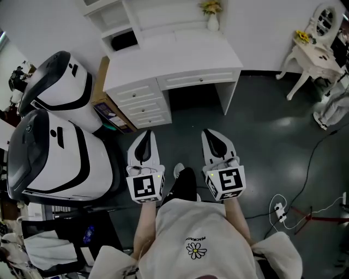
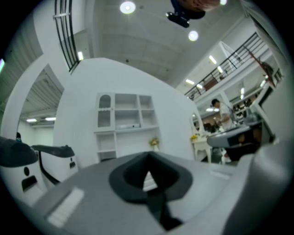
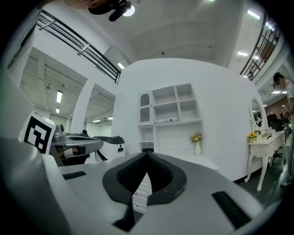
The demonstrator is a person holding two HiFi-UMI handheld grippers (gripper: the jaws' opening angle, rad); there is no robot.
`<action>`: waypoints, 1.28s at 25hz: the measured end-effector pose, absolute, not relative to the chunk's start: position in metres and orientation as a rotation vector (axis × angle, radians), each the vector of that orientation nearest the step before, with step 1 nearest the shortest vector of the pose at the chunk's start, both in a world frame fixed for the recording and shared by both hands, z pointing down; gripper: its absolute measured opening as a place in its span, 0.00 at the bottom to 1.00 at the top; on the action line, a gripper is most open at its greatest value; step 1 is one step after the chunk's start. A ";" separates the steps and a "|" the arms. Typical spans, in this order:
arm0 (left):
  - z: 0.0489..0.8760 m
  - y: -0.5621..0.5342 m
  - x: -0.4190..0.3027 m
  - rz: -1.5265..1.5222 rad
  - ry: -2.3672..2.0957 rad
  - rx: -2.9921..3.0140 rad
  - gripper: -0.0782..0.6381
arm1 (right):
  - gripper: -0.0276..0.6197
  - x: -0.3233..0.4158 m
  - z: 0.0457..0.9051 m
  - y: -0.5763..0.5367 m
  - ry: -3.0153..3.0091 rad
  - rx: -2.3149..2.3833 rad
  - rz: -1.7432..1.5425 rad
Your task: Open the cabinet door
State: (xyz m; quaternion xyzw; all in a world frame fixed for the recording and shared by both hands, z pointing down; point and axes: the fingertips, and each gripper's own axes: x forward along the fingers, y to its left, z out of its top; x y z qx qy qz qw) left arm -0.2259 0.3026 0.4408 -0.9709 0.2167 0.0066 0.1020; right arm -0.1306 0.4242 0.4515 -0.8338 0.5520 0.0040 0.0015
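Note:
A white desk (image 1: 174,54) with a shelf hutch (image 1: 117,22) stands ahead of me across dark floor. The hutch's small arched cabinet door (image 2: 104,111) (image 3: 144,108) at its upper left is closed. Both grippers are held level at waist height, well short of the desk. My left gripper (image 1: 146,133) (image 2: 148,156) has its jaws together with nothing between them. My right gripper (image 1: 209,132) (image 3: 147,153) is shut and empty as well. A vase of yellow flowers (image 1: 212,16) (image 3: 197,143) stands on the desk top.
Desk drawers (image 1: 143,103) face me at the left of the kneehole. Two large white-and-black machines (image 1: 54,136) crowd the left side, with a cardboard box (image 1: 109,109) beside the desk. A white vanity table (image 1: 313,49) is at the right. Cables (image 1: 281,210) lie on the floor.

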 end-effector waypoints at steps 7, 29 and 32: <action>0.443 0.294 -0.202 0.053 0.620 -2.870 0.12 | 0.04 -0.115 0.452 0.415 1.774 -2.628 0.033; 0.408 0.135 -0.052 0.200 0.608 -2.890 0.12 | 0.04 0.027 0.441 0.266 1.737 -2.646 0.060; 0.402 0.103 -0.026 0.219 0.589 -2.903 0.12 | 0.04 0.052 0.438 0.232 1.723 -2.639 0.059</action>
